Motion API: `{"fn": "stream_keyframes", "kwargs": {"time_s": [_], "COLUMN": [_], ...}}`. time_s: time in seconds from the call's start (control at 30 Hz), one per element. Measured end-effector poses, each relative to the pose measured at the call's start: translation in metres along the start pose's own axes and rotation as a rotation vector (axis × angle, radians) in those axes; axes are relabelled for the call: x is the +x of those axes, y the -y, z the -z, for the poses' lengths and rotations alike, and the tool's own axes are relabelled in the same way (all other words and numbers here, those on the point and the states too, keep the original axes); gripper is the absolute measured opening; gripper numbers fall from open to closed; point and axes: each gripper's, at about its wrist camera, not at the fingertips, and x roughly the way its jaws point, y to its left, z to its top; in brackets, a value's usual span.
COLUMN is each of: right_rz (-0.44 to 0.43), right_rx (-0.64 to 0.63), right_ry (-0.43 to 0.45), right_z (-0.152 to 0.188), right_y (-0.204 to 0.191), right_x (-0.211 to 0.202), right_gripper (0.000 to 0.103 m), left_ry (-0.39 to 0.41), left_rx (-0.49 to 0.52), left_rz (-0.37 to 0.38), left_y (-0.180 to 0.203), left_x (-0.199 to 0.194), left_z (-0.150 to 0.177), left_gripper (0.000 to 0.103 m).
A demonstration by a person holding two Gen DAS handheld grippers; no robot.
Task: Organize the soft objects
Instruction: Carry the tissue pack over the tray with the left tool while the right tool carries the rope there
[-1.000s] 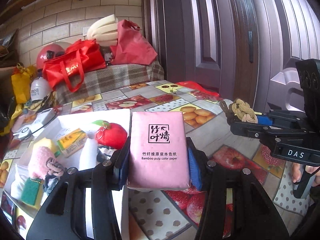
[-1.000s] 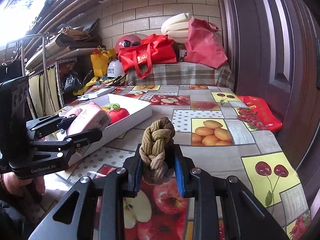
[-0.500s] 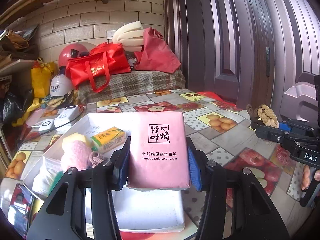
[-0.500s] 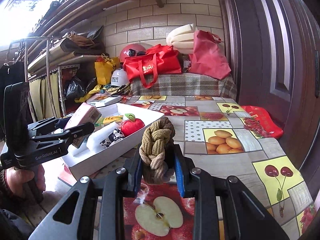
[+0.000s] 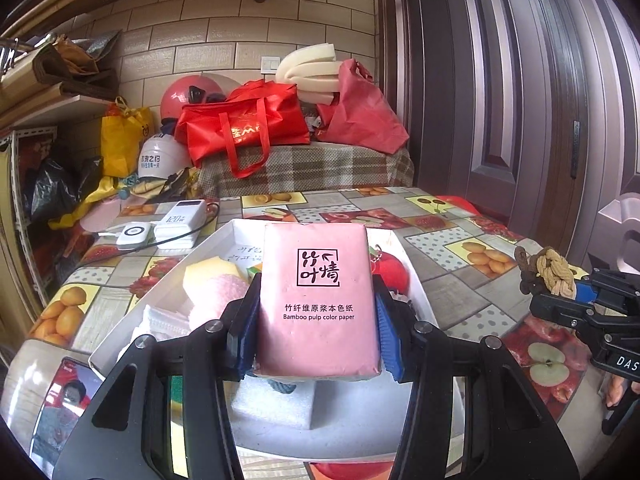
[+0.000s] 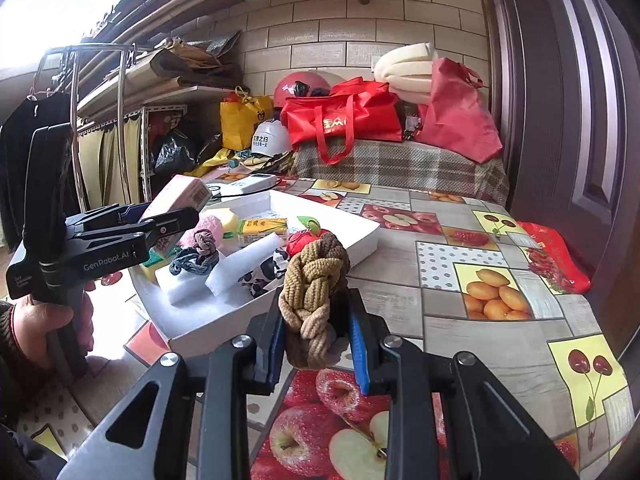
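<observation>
Several soft items are already gathered in the white tray (image 6: 362, 240), while a pink tissue pack (image 5: 318, 300) is clamped in the left hand-held gripper (image 5: 316, 334) above it and a braided rope knot (image 6: 314, 292) is clamped in the right hand-held gripper (image 6: 316, 350) beside it, both yet to be deposited.

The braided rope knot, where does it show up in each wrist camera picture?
Left wrist: braided rope knot at far right, clamped in the right gripper.
Right wrist: knot at lower centre, between the blue pads.
Shared landmark: the white tray.
</observation>
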Motion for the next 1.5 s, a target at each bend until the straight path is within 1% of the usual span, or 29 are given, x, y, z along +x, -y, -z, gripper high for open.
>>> {"fn": "stream_keyframes", "kwargs": {"time_s": [0.2, 0.93, 1.13, 1.5], "right_rz": [-0.014, -0.030, -0.033, -0.063], "right_rx": [-0.054, -0.051, -0.053, -0.079], "right_ry": [0.013, 0.016, 0.011, 0.011], "right_z": [-0.001, -0.003, -0.004, -0.006], "right_y": [-0.019, -0.026, -0.027, -0.036], "right_x": [0.006, 0.010, 0.012, 0.019], "right_gripper": [0.027, 0.028, 0.028, 0.028], "left_ry": [-0.005, -0.008, -0.011, -0.011], "left_rx": [-0.047, -0.053, -0.068, -0.069], "left_rz": [-0.004, -0.005, -0.007, -0.009], "left_y": [-0.015, -0.016, -0.021, -0.022], "left_x": [0.001, 0.002, 0.003, 0.003], "left_z": [0.000, 0.001, 0.001, 0.000], "left_gripper": [0.049, 0.050, 0.050, 0.050]}}
